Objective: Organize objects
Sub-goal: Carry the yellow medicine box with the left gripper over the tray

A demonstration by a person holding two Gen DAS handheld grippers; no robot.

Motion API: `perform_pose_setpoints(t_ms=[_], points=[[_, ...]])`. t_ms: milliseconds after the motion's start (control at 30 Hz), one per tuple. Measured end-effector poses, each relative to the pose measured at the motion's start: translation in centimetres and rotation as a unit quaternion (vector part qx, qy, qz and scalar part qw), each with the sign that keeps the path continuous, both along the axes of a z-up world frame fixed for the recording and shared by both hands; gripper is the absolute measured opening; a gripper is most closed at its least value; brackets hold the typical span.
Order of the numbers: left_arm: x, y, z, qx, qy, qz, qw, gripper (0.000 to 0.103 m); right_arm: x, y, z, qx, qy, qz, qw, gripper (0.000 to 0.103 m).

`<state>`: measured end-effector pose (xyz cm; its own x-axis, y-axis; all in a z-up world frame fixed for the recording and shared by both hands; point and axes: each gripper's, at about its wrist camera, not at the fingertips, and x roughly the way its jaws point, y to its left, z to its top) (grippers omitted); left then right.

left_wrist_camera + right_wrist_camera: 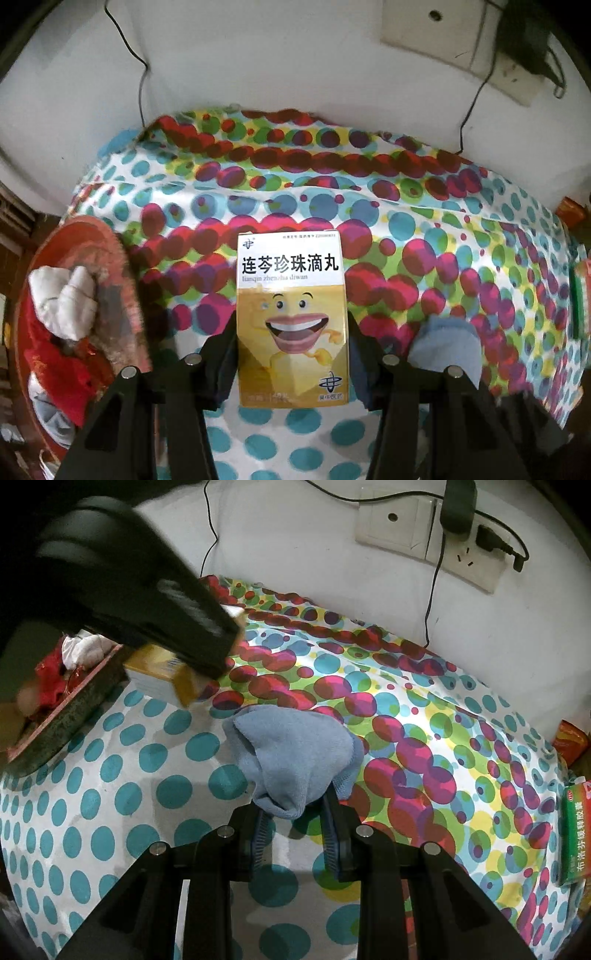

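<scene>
A yellow and white medicine box (291,295) with a smiling cartoon face stands between the fingers of my left gripper (291,325), whose pads press on its two long sides. The right wrist view shows this box (162,675) lifted off the dotted tablecloth (110,775), next to a red tray (66,716), with the left gripper (207,657) over it. My right gripper (293,805) is shut on the near end of a light blue sock-like cloth (295,749), which lies bunched on the tablecloth. The same cloth (447,347) shows at the lower right of the left wrist view.
The red tray (74,258) at the table's left edge holds a white cloth (62,299) and red items. A green medicine box (576,830) and an orange packet (570,742) lie at the right edge. Wall sockets (424,535) with cables hang behind the table.
</scene>
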<state>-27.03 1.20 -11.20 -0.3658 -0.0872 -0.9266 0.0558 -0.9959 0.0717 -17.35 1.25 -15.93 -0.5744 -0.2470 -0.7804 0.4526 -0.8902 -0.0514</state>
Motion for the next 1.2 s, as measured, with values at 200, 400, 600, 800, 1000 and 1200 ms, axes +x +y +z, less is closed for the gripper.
perform_pose_setpoints(t_ms=[200, 400, 600, 800, 1000, 1200], points=[[1.9, -0.9, 1.3, -0.011, 0.013, -0.016, 0.9997, 0.052, 0.1, 0.1, -0.1, 0.004, 0.002, 0.0, 1.0, 0.025], [4.4, -4.0, 2.5, -0.015, 0.021, -0.02, 0.9995, 0.052, 0.2, 0.1, -0.4, 0.005, 0.003, -0.001, 1.0, 0.025], [5.4, -6.5, 3.2, -0.017, 0.019, -0.018, 0.9995, 0.052, 0.4, 0.1, -0.5, 0.006, 0.004, -0.002, 1.0, 0.025], [6.1, -8.6, 4.0, -0.027, 0.021, -0.02, 0.9992, 0.052, 0.5, 0.0, -0.6, 0.007, 0.005, -0.003, 1.0, 0.025], [6.6, -10.7, 4.0, -0.042, 0.019, -0.025, 0.9987, 0.052, 0.7, -0.2, -0.5, 0.007, 0.005, -0.004, 1.0, 0.025], [6.7, -12.8, 3.6, -0.048, 0.011, -0.019, 0.9986, 0.052, 0.7, -0.3, -0.5, 0.007, 0.005, -0.005, 1.0, 0.025]])
